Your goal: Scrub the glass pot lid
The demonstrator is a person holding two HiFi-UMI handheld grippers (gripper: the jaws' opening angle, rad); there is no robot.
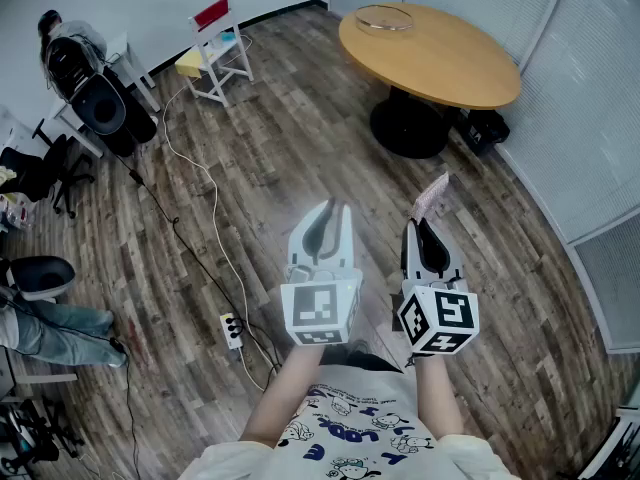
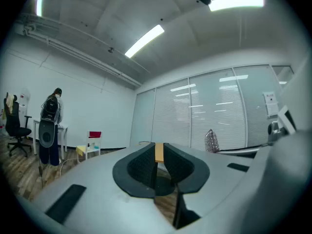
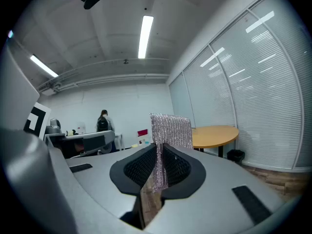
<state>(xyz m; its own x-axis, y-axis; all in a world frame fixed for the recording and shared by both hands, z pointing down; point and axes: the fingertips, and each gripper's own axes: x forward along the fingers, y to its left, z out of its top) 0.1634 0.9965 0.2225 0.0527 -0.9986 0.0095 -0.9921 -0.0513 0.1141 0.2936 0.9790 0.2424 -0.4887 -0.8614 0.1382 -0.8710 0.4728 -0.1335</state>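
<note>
- Glass pot lid (image 1: 385, 18): lies flat on the round wooden table (image 1: 450, 63), near its far edge and well apart from both grippers. No pot is in view, and nothing shows on or under the lid.
- Silver mesh scrubber (image 3: 170, 128): stands upright, pinched by its lower strip, with most of the cloth free above the jaws.
- Right gripper (image 1: 425, 230): clamped on the scrubber and held roughly level, pointing towards the table.
- Left gripper (image 1: 322, 223): jaws drawn almost together on nothing; only the table edge shows through the slit.
- Risk, lid: judged likely to skate across the smooth tabletop and off the near rim if it is scrubbed with no second grip steadying it. The left jaws would have to open first.
- Risk, scrubber: the hold is on a thin strip, so hard rubbing could drag the cloth out of the jaws.
- Risk, approach: a cable (image 1: 205, 183) and a power strip (image 1: 232, 330) lie on the floor just left of the person's path and could catch a foot.
- Containers: none on the table.
- White chair (image 1: 215, 53): carries a yellow item and some small objects, too small to name.
- Black object (image 1: 487, 128): sits beside the table base. It may be a bag or a bin, and its contents are not visible.
</note>
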